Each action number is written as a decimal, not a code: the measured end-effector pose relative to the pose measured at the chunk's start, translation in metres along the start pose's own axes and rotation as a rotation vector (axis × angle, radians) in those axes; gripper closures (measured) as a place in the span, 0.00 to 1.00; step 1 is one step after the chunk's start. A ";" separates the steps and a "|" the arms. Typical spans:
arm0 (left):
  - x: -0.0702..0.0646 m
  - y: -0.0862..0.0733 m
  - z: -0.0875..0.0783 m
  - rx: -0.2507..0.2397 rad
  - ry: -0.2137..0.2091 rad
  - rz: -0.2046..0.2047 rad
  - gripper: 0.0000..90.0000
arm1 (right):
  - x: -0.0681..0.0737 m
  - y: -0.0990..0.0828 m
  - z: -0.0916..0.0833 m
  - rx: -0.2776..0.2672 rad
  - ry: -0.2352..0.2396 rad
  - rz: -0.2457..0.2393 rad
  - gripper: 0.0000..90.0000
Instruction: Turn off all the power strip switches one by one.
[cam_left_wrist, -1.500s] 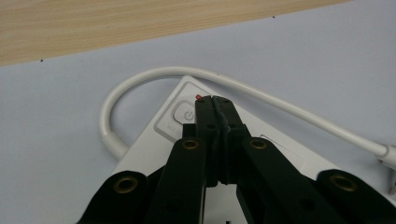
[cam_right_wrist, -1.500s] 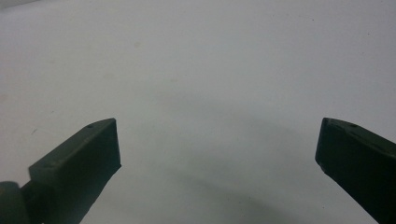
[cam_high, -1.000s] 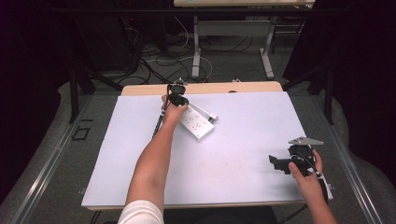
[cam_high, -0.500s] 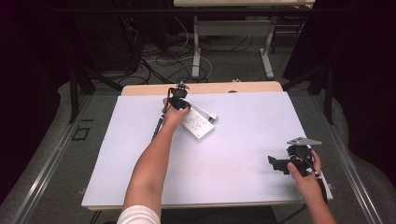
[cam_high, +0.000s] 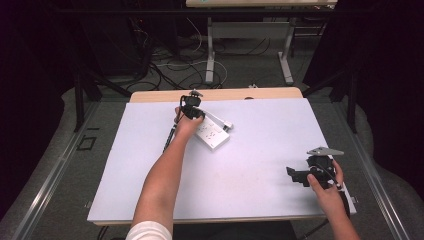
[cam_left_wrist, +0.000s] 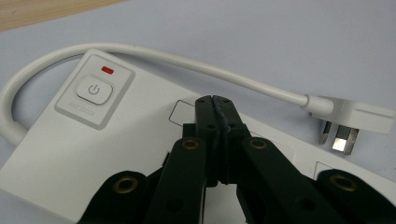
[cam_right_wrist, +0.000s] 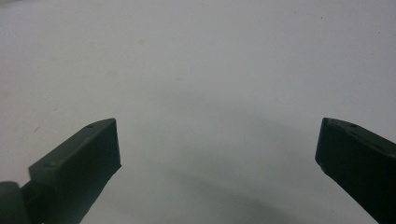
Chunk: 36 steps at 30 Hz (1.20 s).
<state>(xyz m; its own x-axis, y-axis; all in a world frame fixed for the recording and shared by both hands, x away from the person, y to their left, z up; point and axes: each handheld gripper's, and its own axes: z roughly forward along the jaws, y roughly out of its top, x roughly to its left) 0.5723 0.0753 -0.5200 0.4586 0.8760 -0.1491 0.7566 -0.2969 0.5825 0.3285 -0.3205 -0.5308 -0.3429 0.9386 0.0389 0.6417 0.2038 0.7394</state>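
Left hand-held gripper (cam_left_wrist: 215, 100) pressed together, empty, over power strip (cam_left_wrist: 93, 140); right hand-held gripper (cam_right_wrist: 217, 149) spread.

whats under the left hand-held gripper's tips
The white power strip lies under the shut left hand-held gripper, its power button clear beside it. The sockets beneath the jaws are mostly covered.

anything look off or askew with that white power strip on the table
Nothing damaged. The power strip lies askew to the table's edges, its plug loose beside it, unplugged. The left gripper, shut, sits over the strip's top.
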 end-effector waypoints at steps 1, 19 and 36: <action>0.000 0.000 0.000 -0.004 0.000 0.004 1.00 | 0.000 0.000 0.000 0.000 0.000 0.000 0.00; -0.009 -0.003 0.002 -0.006 0.041 0.029 1.00 | 0.000 0.000 0.001 -0.002 0.000 -0.008 0.00; -0.011 -0.013 -0.007 -0.008 0.006 0.027 1.00 | 0.001 -0.001 0.003 0.006 0.010 -0.012 0.00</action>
<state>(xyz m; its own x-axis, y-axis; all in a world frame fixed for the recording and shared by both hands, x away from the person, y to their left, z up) 0.5539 0.0726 -0.5204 0.4761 0.8701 -0.1279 0.7402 -0.3180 0.5924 0.3294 -0.3185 -0.5335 -0.3576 0.9332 0.0366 0.6417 0.2171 0.7356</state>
